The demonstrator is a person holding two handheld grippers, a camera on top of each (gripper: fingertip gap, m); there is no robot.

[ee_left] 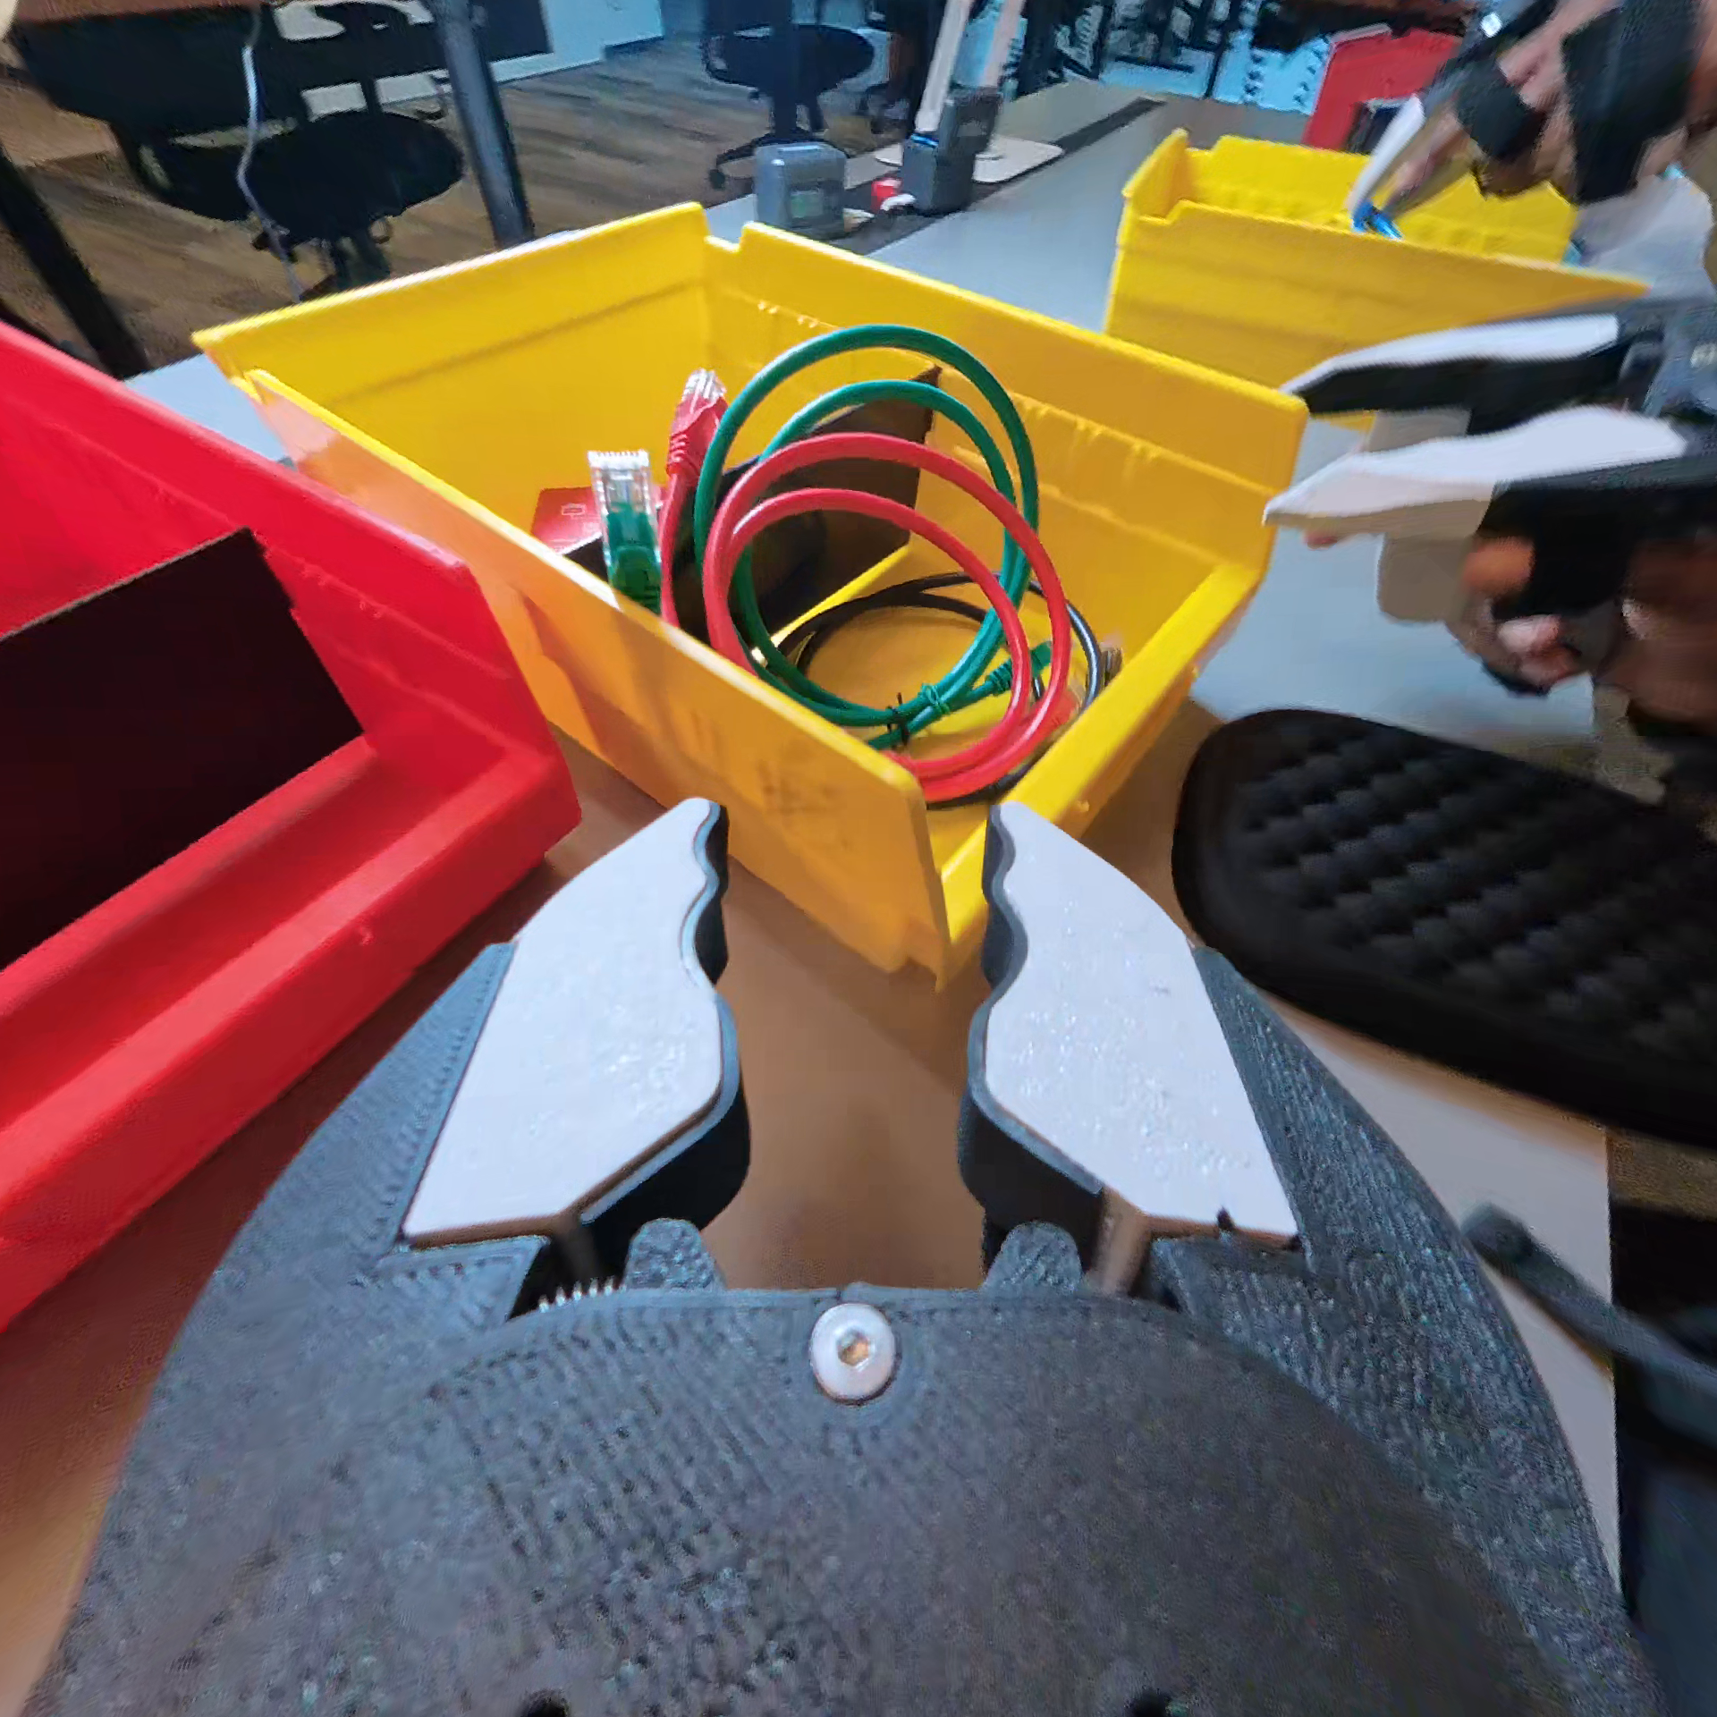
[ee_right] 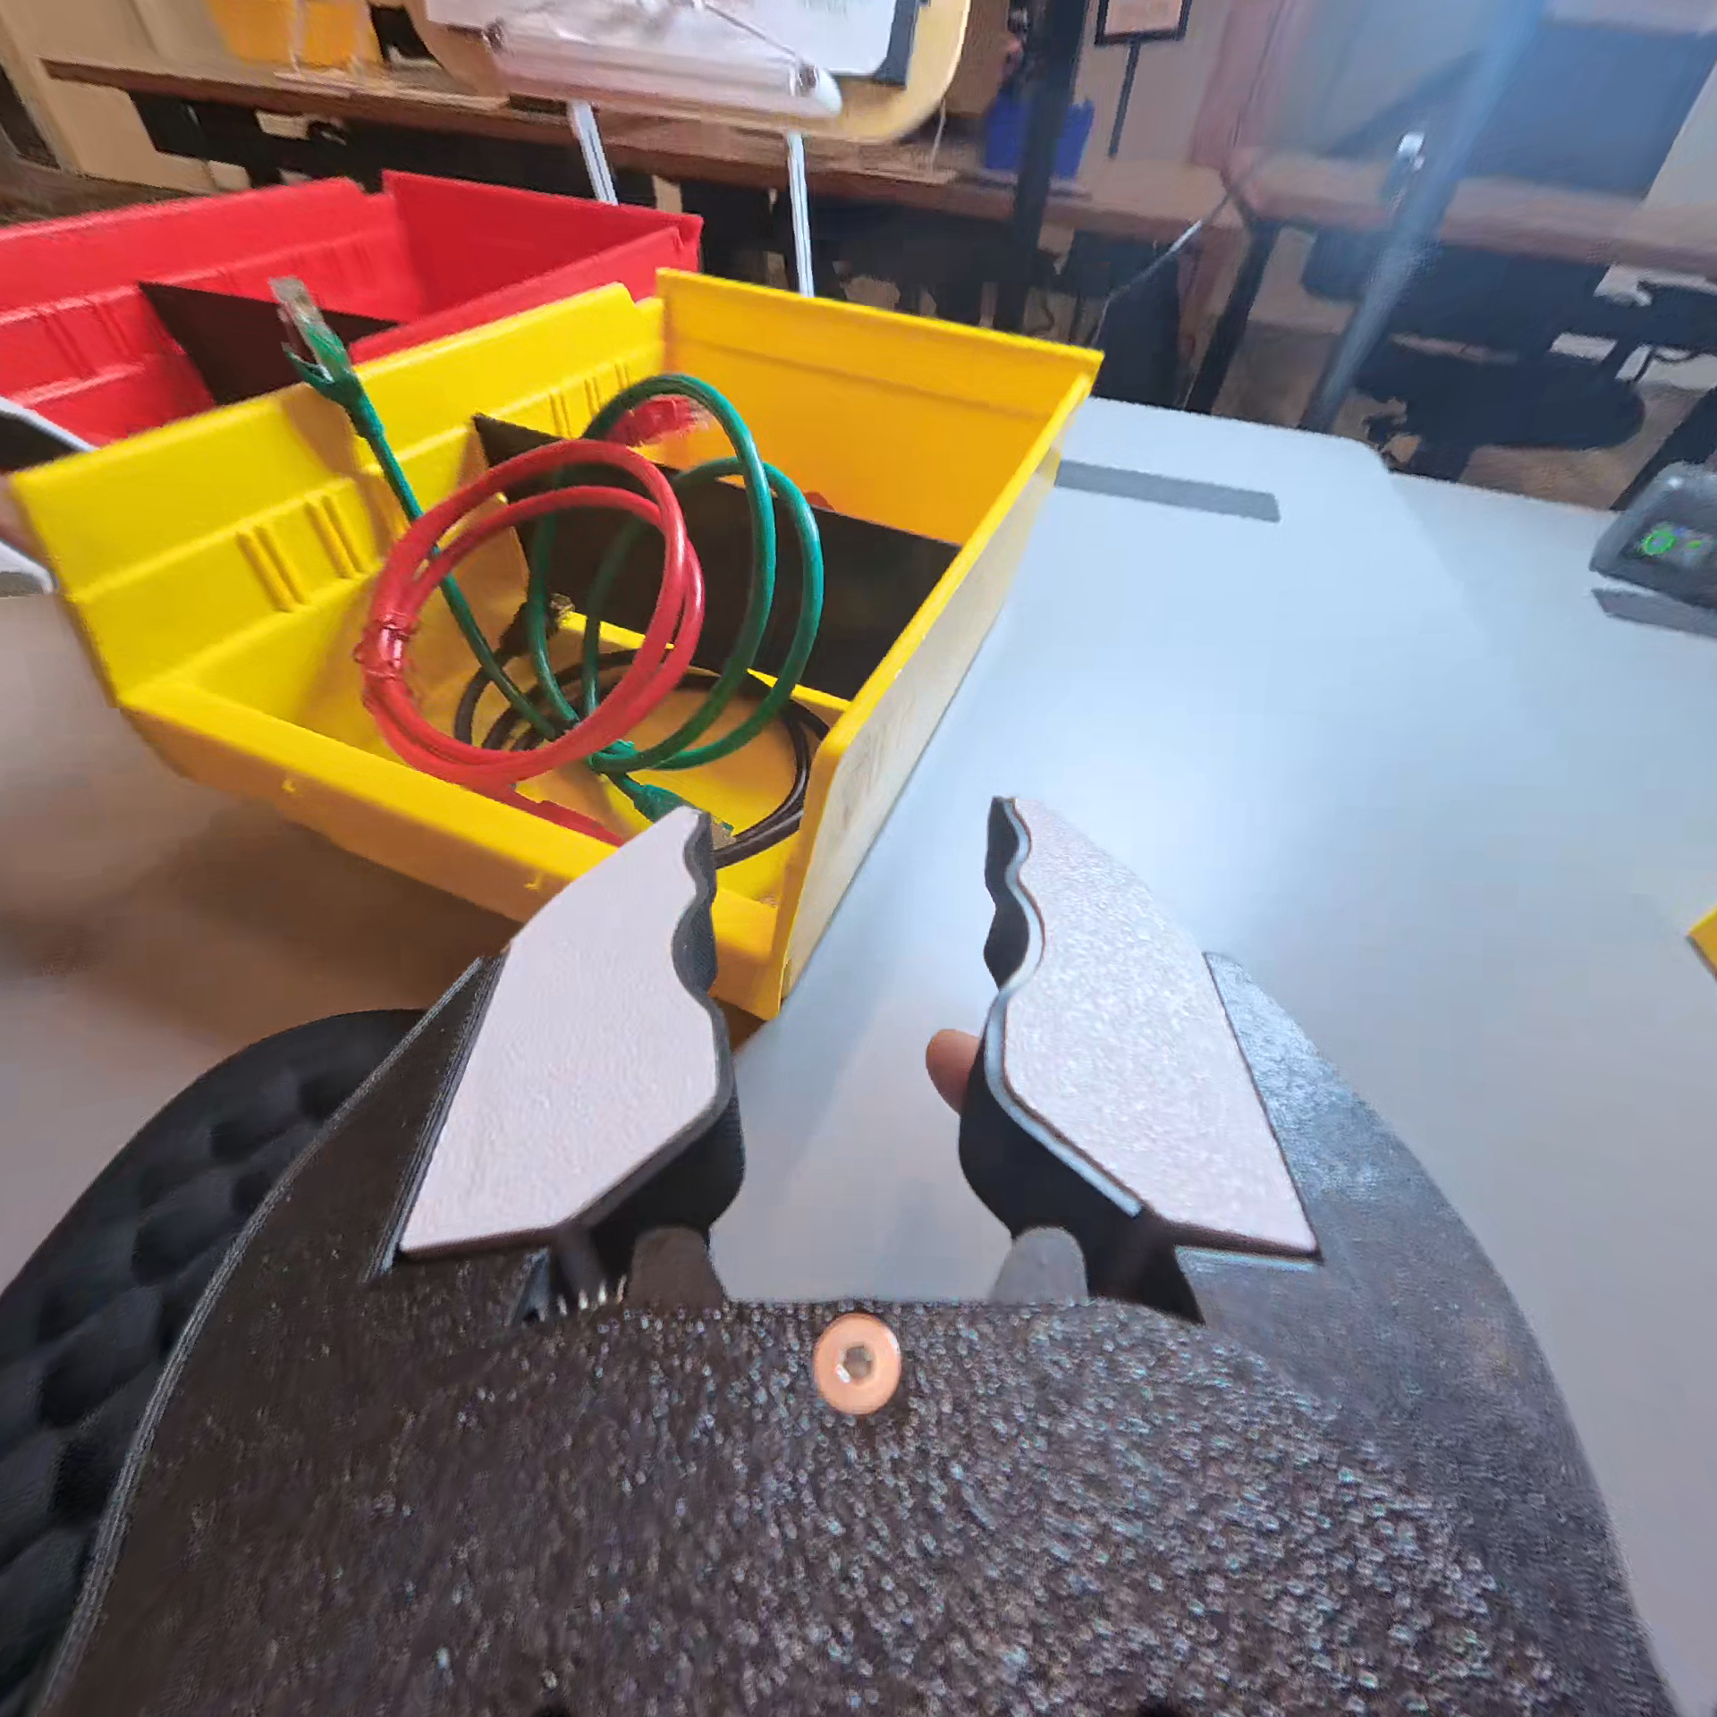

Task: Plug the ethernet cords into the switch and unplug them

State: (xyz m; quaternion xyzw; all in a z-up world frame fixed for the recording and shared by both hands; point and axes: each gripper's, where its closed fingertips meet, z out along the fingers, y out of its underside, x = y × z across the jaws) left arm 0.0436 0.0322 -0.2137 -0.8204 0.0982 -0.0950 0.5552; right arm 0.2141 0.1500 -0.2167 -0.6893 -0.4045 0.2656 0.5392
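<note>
A yellow bin [ee_left: 790,790] holds a coiled green ethernet cord and a coiled red one. The green cord's clear plug [ee_left: 621,483] and the red cord's plug [ee_left: 695,423] stick up at the bin's left side, and a black cable [ee_left: 929,585] lies under them. My left gripper [ee_left: 855,827] is open and empty, just short of the bin's near corner. My right gripper [ee_right: 850,818] is open and empty at the bin's other corner [ee_right: 883,372], near the red coil [ee_right: 386,650] and green plug [ee_right: 325,358]. It also shows in the left wrist view [ee_left: 1287,451]. No switch clearly shows.
A red bin [ee_left: 279,883] stands left of the yellow one, also in the right wrist view [ee_right: 520,223]. A black foam pad [ee_left: 1440,892] lies at the table's near right. A second yellow bin [ee_left: 1254,288] sits behind, with another person's gripper [ee_left: 1449,139] over it. A small grey device [ee_right: 1663,548] stands far right. The red coil [ee_right: 386,650] sits 7 cm or so from the ends of my left fingers.
</note>
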